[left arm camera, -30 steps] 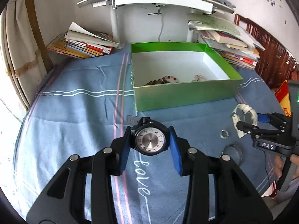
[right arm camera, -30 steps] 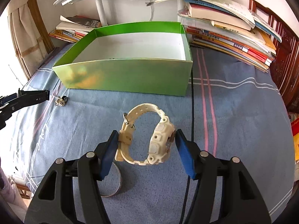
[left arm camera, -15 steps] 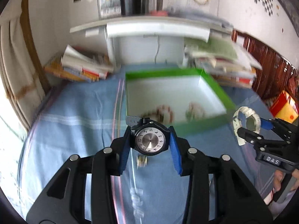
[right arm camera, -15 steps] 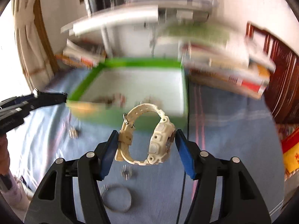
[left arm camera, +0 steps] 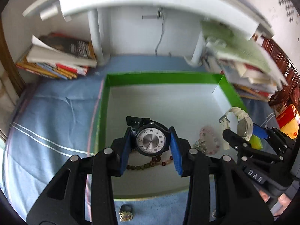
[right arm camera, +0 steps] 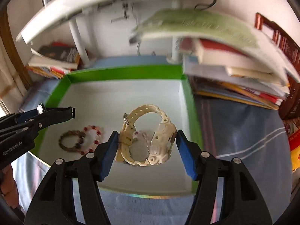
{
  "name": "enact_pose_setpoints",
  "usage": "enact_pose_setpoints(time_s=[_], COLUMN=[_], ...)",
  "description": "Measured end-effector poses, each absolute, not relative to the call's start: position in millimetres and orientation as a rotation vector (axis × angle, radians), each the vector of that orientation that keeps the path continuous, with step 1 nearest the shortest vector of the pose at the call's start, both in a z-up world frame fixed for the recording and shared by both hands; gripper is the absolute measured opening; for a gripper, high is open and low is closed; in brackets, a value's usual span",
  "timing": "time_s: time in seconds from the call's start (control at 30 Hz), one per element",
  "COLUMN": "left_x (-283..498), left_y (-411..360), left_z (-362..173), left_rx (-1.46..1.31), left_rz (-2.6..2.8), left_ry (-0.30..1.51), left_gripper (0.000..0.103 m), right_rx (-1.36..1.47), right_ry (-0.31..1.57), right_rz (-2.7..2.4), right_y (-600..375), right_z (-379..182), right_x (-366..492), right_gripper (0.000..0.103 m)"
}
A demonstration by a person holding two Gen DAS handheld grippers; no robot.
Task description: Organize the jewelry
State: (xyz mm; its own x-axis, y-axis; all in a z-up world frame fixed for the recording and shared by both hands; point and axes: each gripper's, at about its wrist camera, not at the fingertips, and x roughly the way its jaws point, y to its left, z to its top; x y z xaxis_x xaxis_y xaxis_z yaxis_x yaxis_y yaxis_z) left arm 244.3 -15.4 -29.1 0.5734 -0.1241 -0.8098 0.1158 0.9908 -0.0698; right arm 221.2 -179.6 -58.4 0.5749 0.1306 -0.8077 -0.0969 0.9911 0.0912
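Left gripper (left arm camera: 151,142) grips a black watch (left arm camera: 150,141), right gripper (right arm camera: 148,150) a cream watch (right arm camera: 148,136), both over the green box (left arm camera: 161,77) holding bracelets (right arm camera: 72,141). Books (left arm camera: 60,60) flank it on blue cloth (left arm camera: 56,112).

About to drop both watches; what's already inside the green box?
Inside the green box: a dark bead bracelet, a red-and-white bead bracelet and a pale pink one. The held cream watch and black watch cover parts of the floor.
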Motion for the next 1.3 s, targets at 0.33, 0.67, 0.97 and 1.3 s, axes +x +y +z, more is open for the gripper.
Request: enact_pose_setpoints(time_s=[0.33, 0.67, 0.97, 1.3], left_x=[179, 125, 137, 119], left_y=[11, 33, 24, 15], left_z=[5, -62, -94, -96], left_rx=[0.033, 0.041, 0.06, 0.022], left_rz=[-0.061, -0.029, -0.02, -0.17], left_ry=[0.866, 1.015, 1.079, 1.093], left_gripper=[0.069, 0.071, 0.054, 0.019], right_rx=[0.073, 0.018, -0.031, -0.039], right_ry=[0.83, 1.054, 1.099, 1.098], right_rz=[0.189, 0.214, 0.354, 0.261], right_y=[-216, -212, -168, -175], right_z=[-15, -89, -94, -97], right_x=[141, 87, 86, 101], right_gripper=[0.079, 0.078, 0.044, 0.021])
